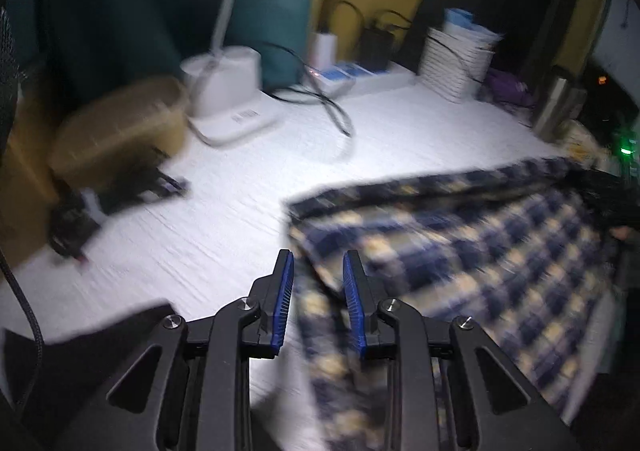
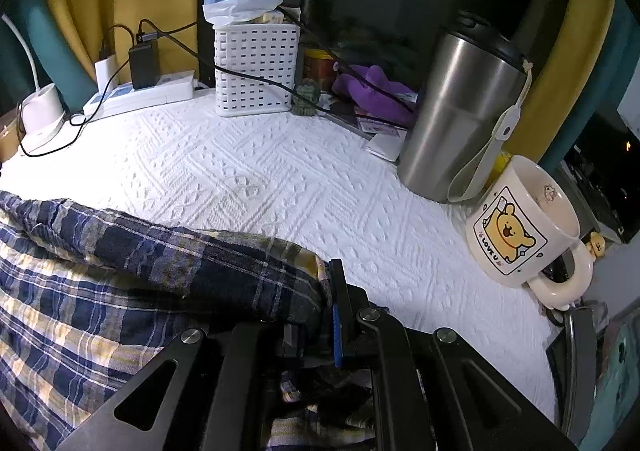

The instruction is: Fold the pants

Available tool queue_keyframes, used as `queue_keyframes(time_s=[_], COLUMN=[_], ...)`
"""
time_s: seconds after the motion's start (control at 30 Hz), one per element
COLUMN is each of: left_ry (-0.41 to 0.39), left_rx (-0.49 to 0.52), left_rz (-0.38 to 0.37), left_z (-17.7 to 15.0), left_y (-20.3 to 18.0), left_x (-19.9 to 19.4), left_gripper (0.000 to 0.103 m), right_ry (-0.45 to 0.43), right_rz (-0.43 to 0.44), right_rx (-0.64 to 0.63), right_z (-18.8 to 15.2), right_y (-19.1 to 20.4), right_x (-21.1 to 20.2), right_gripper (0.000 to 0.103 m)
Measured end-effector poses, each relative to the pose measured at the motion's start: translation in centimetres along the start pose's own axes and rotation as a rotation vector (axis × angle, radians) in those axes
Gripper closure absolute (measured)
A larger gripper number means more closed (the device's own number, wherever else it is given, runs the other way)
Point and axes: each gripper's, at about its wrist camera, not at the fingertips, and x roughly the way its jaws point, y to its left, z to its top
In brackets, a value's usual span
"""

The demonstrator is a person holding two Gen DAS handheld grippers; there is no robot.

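Note:
The blue and cream plaid pants (image 1: 460, 251) lie on the white textured table cover (image 1: 240, 191). My left gripper (image 1: 318, 275) is open, its blue pads either side of the pants' near left edge, nothing clamped. The view is motion-blurred. In the right wrist view the pants (image 2: 120, 271) spread to the left, and my right gripper (image 2: 324, 291) is shut on a bunched corner of the cloth; the left finger is hidden under the fabric.
A steel tumbler (image 2: 460, 107) and a bear mug (image 2: 520, 227) stand at the right. A white basket (image 2: 256, 67), power strip (image 2: 140, 95), cables and a white lamp base (image 1: 224, 87) line the back. A tan box (image 1: 120, 127) sits left.

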Motion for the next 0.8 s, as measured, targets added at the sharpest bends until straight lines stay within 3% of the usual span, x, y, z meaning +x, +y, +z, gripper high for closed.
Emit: queue_keyframes(time_s=[0.2,0.27,0.33,0.37,0.4,0.43,0.7,0.77,0.8], left_ry=[0.067,0.077,0.086,0.097,0.107,0.117,0.114,0.102,0.098], left_rx=[0.009,0.005,0.004,0.003,0.002,0.003,-0.004,0.019,0.024], left_rz=[-0.035,-0.044,-0.045,-0.038,-0.024,-0.002,0.019,0.007,0.008], left_z=[-1.9,-2.4,-2.9,-3.1,-3.3,-3.6,-5.2,-5.7,-6.0], left_y=[-1.9,-2.2,-2.5,-2.6,-2.6,-2.6,-3.3,-3.8,-3.9], left_x=[0.8,0.7,0.5,0.6,0.7,0.8,-0.2,-0.4,-0.5], left_gripper=[0.078,0.073,0.062,0.062,0.062,0.062,0.062,0.071,0.083], right_ry=[-0.011,-0.019,-0.024,-0.029,-0.036,-0.043,-0.052,-0.056,-0.059], right_rz=[0.008,0.006,-0.003,-0.007,-0.009,-0.011,-0.005,-0.002,-0.002], right_rx=[0.003,0.010,0.023,0.033,0.043,0.050,0.056,0.057,0.056], right_z=[-0.2,-0.4,-0.5,-0.6,-0.7,-0.9,-2.4,-2.8,-2.9], right_y=[-0.4,-0.6,-1.0,-1.3,-1.6,-1.8,-2.2,-2.1,-2.1], right_x=[-1.3,-2.0,-2.4,-2.6,-2.9,-3.2,-5.2,-5.7,-6.0], right_gripper=[0.091,0.087,0.065,0.057,0.040,0.033,0.033,0.033,0.033])
